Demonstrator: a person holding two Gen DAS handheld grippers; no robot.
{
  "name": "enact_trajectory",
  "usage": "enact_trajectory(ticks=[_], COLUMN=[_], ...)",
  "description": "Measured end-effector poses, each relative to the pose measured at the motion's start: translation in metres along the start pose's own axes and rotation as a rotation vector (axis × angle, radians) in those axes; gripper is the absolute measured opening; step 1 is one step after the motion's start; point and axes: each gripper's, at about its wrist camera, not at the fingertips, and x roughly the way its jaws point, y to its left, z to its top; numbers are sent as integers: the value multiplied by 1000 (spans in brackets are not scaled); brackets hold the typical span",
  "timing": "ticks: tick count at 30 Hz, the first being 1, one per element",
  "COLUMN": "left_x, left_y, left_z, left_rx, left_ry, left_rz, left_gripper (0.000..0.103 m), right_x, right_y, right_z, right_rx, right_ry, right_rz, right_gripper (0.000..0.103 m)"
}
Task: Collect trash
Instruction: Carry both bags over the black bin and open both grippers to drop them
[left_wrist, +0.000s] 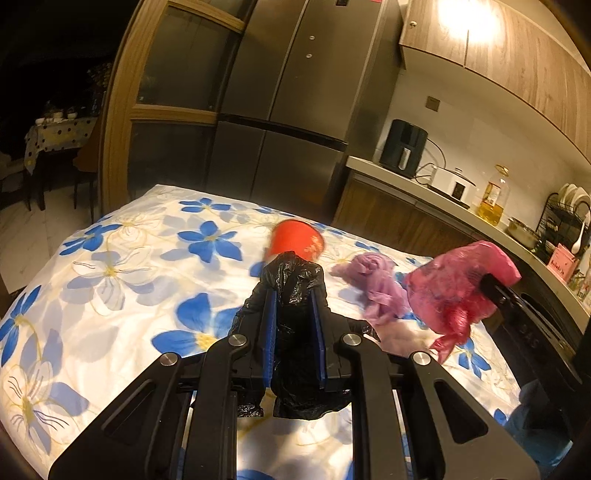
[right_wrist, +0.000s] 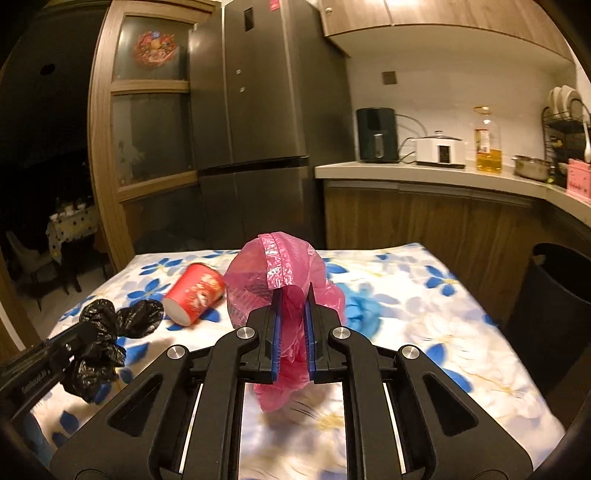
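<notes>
My left gripper (left_wrist: 293, 295) is shut on a crumpled black plastic bag (left_wrist: 293, 280), held just above the flowered tablecloth (left_wrist: 122, 280). My right gripper (right_wrist: 293, 295) is shut on a pink plastic bag (right_wrist: 266, 280), which bulges out past the fingertips and hangs below the pads. The pink bag (left_wrist: 458, 284) shows at the right of the left wrist view, and the black bag (right_wrist: 107, 325) at the left of the right wrist view. A red paper cup (left_wrist: 295, 242) (right_wrist: 194, 295) lies on its side on the cloth. A purple crumpled wad (left_wrist: 373, 284) rests between the two grippers.
A dark round bin (right_wrist: 550, 314) stands beside the table's right edge. A blue crumpled thing (right_wrist: 364, 310) lies on the cloth behind the pink bag. Beyond the table stand a fridge (right_wrist: 258, 110) and a counter (right_wrist: 424, 171) with appliances, an oil bottle and a dish rack.
</notes>
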Motion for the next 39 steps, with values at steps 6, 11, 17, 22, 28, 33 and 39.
enact_trajectory(ticks=[6, 11, 17, 22, 28, 33, 39], left_x=[-2, -3, 1, 6, 14, 18, 20], left_y=[-32, -65, -111, -154, -222, -276, -341], left_z=[-5, -7, -8, -10, -10, -10, -11], left_rx=[48, 96, 157, 203, 282, 333, 390], left_ry=[3, 1, -12, -15, -33, -43, -66], left_rz=[-36, -82, -152, -223, -331, -413, -510], left_gripper=[17, 17, 17, 17, 17, 17, 17], right_x=[-21, -36, -56, -72, -89, -98, -106], right_y=[-31, -58, -94, -130, -175, -216, -263], right_z=[-2, -2, -1, 2, 7, 14, 22], right_rx=[30, 54, 81, 109, 135, 166, 195], right_ry=[-14, -29, -56, -78, -114, -142, -166], right_rz=[-48, -82, -138, -200, -289, -370, -455], right_gripper=[10, 10, 10, 10, 10, 10, 10])
